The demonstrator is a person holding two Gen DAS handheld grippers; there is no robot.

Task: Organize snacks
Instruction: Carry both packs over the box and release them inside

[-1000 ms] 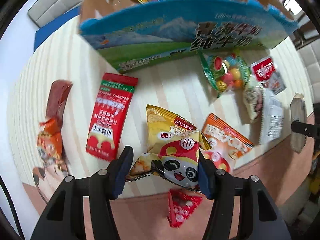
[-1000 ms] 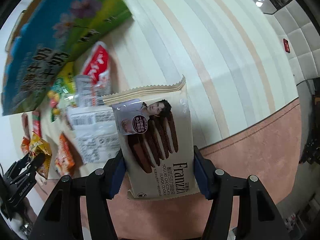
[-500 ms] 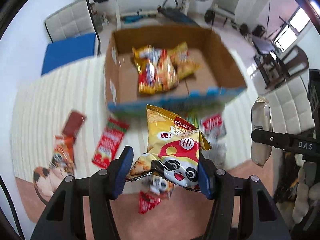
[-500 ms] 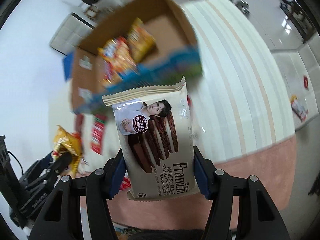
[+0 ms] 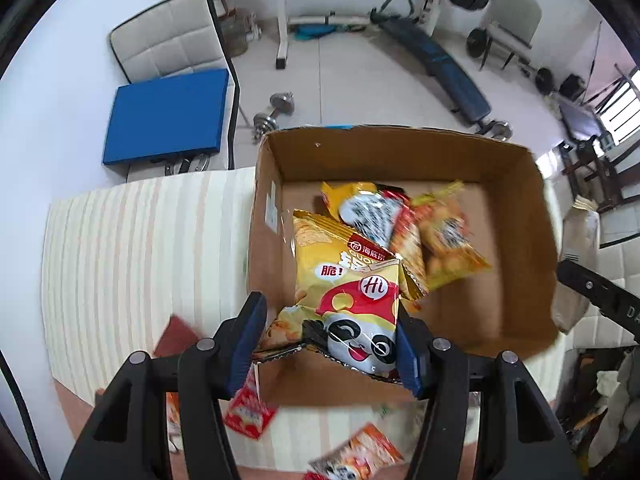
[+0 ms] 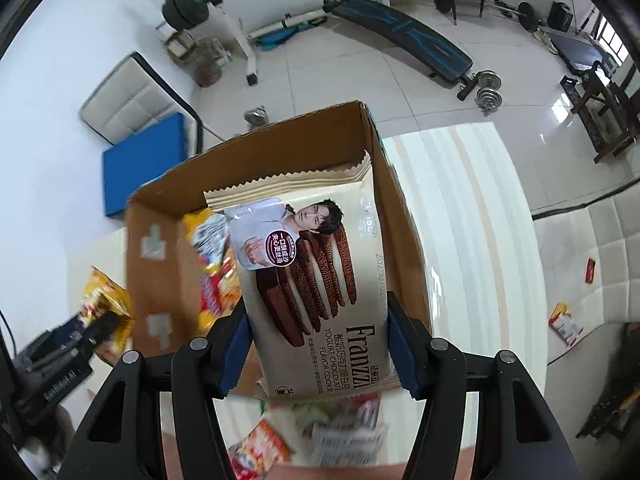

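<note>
Over the box [image 5: 520, 184], both grippers [image 5: 328, 344] [image 6: 318, 344] clamp snacks.

Right tongs [image 6: 318, 346] gripping cookie pack [image 6: 308, 276], above box [image 6: 256, 156]

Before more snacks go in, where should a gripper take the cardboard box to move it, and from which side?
Grip the box by its right wall, from above, one finger inside and one outside. The top is open, the walls stand upright and thin, and the snack bags inside lie left of it, away from that wall.
</note>
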